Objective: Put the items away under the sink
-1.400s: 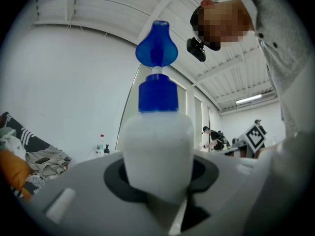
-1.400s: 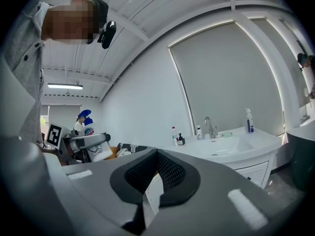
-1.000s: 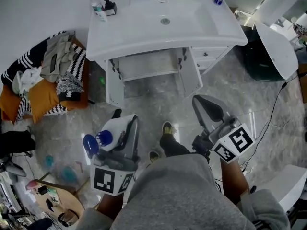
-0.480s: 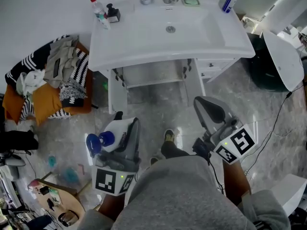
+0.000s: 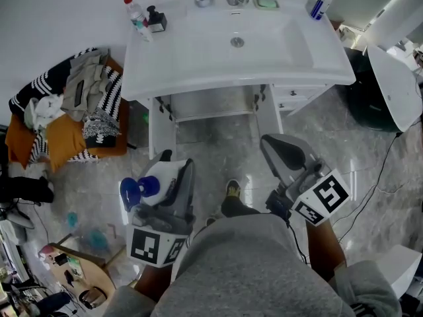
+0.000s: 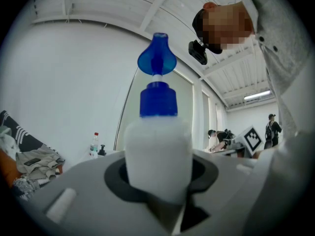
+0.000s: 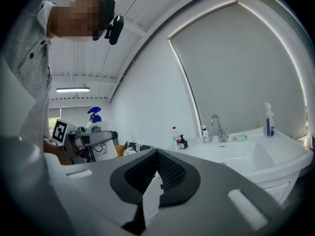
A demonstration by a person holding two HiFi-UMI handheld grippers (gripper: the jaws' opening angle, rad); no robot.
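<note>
**Approach to the sink (image 5: 198, 55): head view and both gripper views.** Over the preceding second the sink had drawn nearer and sat lower in the head view. Both grippers had been carried toward it at an even height. Neither grip had altered.

- **Left gripper (image 5: 173, 174):** it stayed clamped partway closed on the white body of the bottle (image 6: 157, 151). The bottle stood upright, its blue trigger head above the jaws. It was in front of the sink and well short of it, above the floor.
- **Right gripper (image 7: 156, 166):** it was carried beside the left one with its jaws together and nothing between them.
- **Cupboard (image 5: 210, 103):** directly below the sink, it stood open with a bare shelf facing the person.
- **Sink top:** a water bottle (image 5: 135, 13) remained at the left rear corner and a spray (image 5: 320, 0) at the right rear corner.

The change was one of position only, so the task was judged to be early. The first item was in transit and not yet stowed, no door seemed to need opening, and the bottle would have to be lowered to reach the shelf.
</note>
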